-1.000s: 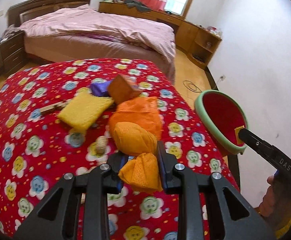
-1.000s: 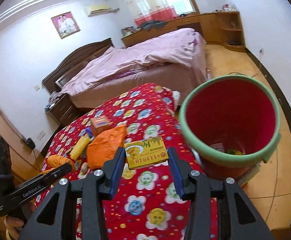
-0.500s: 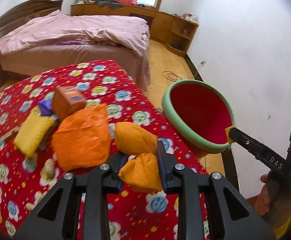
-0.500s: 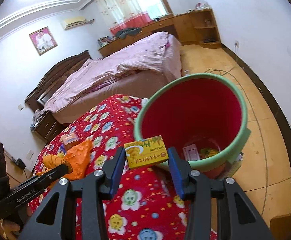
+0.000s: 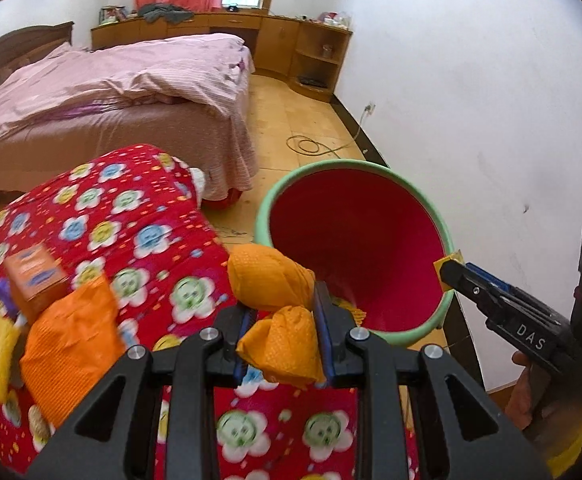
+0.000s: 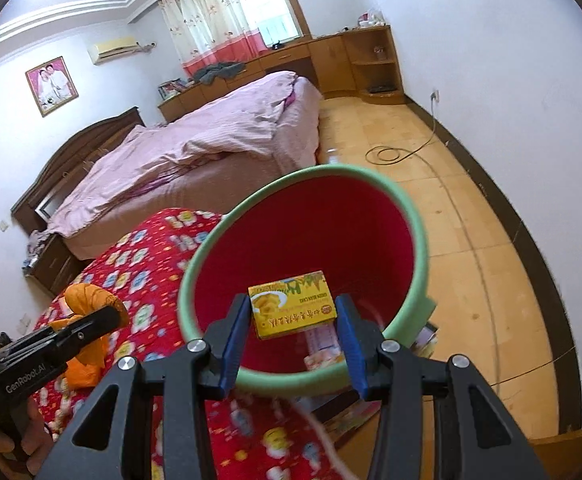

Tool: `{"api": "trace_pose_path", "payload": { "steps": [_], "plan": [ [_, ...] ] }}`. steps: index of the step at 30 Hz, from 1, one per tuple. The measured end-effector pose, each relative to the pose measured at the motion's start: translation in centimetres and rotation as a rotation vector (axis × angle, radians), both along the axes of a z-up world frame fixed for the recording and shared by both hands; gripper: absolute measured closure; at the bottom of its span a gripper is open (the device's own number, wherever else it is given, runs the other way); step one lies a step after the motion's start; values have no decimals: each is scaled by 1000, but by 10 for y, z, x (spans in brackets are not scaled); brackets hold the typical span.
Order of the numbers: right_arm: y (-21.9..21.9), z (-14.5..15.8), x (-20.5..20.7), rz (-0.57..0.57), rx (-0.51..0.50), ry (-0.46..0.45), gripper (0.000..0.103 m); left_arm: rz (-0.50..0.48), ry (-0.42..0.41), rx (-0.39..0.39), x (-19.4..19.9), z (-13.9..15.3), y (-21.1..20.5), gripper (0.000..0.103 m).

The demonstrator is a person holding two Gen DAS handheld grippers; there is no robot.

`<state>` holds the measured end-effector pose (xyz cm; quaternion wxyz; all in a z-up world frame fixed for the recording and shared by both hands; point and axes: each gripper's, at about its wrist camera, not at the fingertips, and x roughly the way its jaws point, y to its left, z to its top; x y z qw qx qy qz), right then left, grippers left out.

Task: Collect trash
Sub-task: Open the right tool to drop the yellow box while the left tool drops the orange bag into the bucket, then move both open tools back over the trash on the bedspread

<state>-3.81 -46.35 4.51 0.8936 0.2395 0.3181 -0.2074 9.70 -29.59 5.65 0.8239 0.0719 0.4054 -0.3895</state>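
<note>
Right wrist view: right gripper [image 6: 293, 314] clamps yellow box [image 6: 293, 305], frame centre, over bin [image 6: 411, 216]. Left gripper [image 5: 283, 330] clamps orange bag [image 5: 281, 346] short of rim; early release risks floor drop.

Daylight from the curtained window [image 6: 251, 12] fills the room, bright and even; the panes blow out to white in my left view; the fisheye bends walls and leaves black corners; the flowered red cloth [image 6: 251, 440] and the bin rim [image 6: 415, 216] smear with motion blur
</note>
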Motion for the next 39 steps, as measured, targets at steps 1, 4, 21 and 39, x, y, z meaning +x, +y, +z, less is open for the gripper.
{"api": "trace_pose_path", "payload": {
  "steps": [1, 4, 21, 39],
  "plan": [
    [-5, -1, 2, -3, -7, 4, 56, -8, 1, 3, 2, -2, -6, 75],
    [-13, -4, 8, -10, -22, 21, 56, -22, -1, 20, 6, -7, -20, 75],
    [-31, -15, 19, -5, -15, 46, 55, -43, 1, 48, 16, -24, -49, 51],
    [-19, -3, 18, 24, 15, 5, 40, 101, 8, -5, 16, -3, 10, 49]
  ]
}}
